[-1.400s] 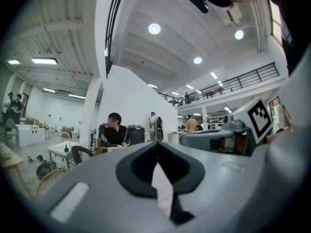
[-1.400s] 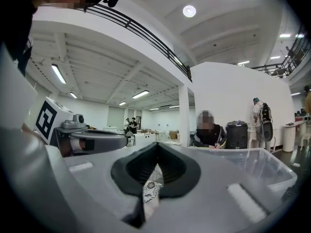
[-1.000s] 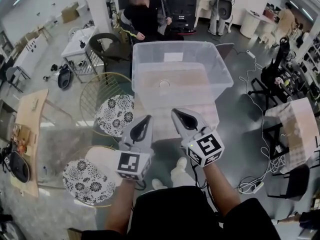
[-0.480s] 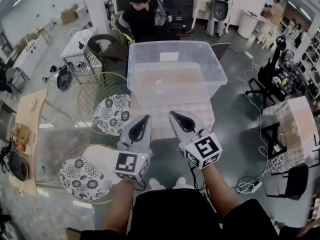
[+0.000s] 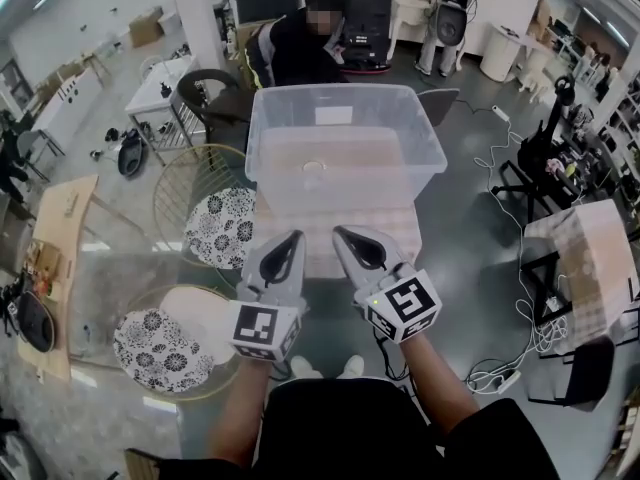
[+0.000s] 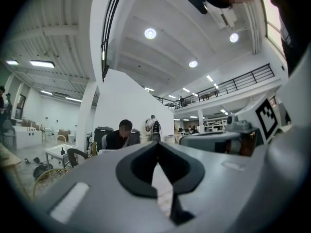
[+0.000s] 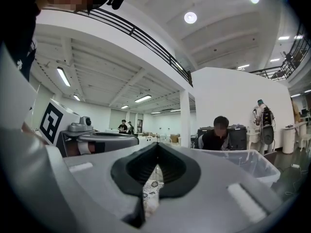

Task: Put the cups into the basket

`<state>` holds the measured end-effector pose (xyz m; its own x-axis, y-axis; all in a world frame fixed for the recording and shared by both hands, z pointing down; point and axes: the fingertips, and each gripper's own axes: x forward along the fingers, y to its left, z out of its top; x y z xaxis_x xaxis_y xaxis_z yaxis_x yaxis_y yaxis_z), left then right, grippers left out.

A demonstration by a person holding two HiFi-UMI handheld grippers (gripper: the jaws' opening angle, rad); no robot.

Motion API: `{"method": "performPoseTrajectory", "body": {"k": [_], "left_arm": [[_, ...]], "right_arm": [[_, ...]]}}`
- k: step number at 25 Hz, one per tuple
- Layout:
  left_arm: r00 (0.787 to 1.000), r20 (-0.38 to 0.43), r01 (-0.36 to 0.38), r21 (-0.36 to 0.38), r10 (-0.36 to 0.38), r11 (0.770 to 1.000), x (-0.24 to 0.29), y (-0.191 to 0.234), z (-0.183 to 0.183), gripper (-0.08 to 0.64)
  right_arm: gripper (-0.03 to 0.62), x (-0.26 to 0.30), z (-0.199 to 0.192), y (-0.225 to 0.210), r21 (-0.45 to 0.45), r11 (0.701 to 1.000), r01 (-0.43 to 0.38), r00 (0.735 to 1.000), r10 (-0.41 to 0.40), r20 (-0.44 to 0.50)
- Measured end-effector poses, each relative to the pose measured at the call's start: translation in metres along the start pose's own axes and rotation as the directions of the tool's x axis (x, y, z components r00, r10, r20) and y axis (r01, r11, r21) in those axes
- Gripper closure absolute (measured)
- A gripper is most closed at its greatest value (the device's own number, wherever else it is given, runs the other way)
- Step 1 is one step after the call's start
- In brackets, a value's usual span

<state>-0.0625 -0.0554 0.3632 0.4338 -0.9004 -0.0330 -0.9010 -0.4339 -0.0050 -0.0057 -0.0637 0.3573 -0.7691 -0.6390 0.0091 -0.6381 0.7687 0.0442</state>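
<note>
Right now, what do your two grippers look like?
Both are pale grey and pointy, with black pads inside. The left gripper and the right gripper each carry a white cube with black square markers. The person wears a black top.

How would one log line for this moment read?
left gripper: shut, empty | right gripper: shut, empty | clear bin: ahead, untouched

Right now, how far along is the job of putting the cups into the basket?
Done: nothing certain; the clear bin holds only a faint round shape, unclear whether a cup. In hand: nothing; the left hand-held gripper and right hand-held gripper are shut and empty. Left: every cup; none is in view.
</note>
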Motion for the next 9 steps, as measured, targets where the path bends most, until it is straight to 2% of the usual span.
{"method": "performPoseTrajectory", "body": {"k": [9], "left_arm": [[1.000,-0.010,-0.017,0.038,0.018,0.999,0.011,-0.012,0.000,0.555]], "right_arm": [[0.591,-0.004,-0.002,-0.013,0.018,0.999,-0.027,1.000,0.027,0.003]]}}
